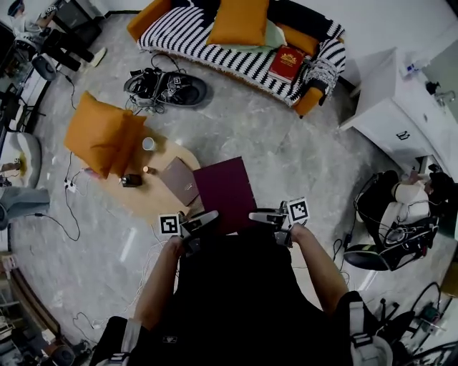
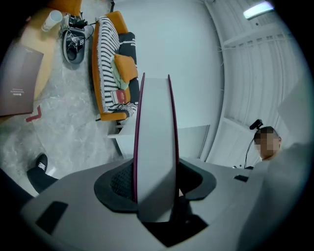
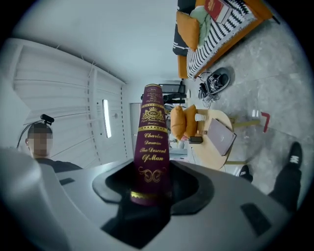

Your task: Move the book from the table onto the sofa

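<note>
The left hand-held gripper [image 1: 202, 220] and the right hand-held gripper [image 1: 263, 216] are each clamped on the maroon book [image 1: 225, 189]. The left one bites across its page edge [image 2: 154, 147] and the right across its gold-lettered spine [image 3: 152, 142]. Gripping both sides probably keeps the wide volume flat and stops it falling open. The striped sofa [image 1: 215, 43], where the book is meant to go, lies well apart across the floor, with an orange cushion [image 1: 240, 21] and a red book [image 1: 286, 63] on it. The oval desk [image 1: 150, 199] sits just ahead to the left. The held book is in the air by the desk's right end, apparently off its top. On the desk are a brownish notebook [image 1: 179, 180], a small dark device [image 1: 131, 180] and a cup [image 1: 148, 144].
</note>
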A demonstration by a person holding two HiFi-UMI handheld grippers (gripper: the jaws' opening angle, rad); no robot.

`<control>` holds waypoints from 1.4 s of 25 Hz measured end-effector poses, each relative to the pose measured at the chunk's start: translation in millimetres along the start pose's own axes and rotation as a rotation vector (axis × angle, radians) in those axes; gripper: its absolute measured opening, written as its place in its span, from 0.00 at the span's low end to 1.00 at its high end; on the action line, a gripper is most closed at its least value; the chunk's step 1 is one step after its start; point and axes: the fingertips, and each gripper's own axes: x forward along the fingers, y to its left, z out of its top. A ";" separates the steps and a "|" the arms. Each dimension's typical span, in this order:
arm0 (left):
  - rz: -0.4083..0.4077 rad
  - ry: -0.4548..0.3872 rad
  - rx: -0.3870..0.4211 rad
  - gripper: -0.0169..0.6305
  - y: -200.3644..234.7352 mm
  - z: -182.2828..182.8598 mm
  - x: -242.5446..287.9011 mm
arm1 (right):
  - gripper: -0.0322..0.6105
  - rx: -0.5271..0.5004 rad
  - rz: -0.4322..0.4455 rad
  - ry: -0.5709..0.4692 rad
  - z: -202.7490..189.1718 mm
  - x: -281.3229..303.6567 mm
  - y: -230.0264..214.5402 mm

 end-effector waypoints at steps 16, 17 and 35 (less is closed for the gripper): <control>-0.003 0.072 -0.017 0.37 3.3 15.7 84.7 | 0.40 -0.013 -0.015 -0.148 41.0 -68.9 3.0; -0.008 0.077 -0.021 0.37 5.4 18.9 88.1 | 0.40 -0.012 -0.022 -0.159 43.4 -70.5 1.6; -0.072 0.143 0.002 0.38 26.7 176.1 180.9 | 0.40 -0.025 -0.177 -0.393 184.7 -74.9 -15.7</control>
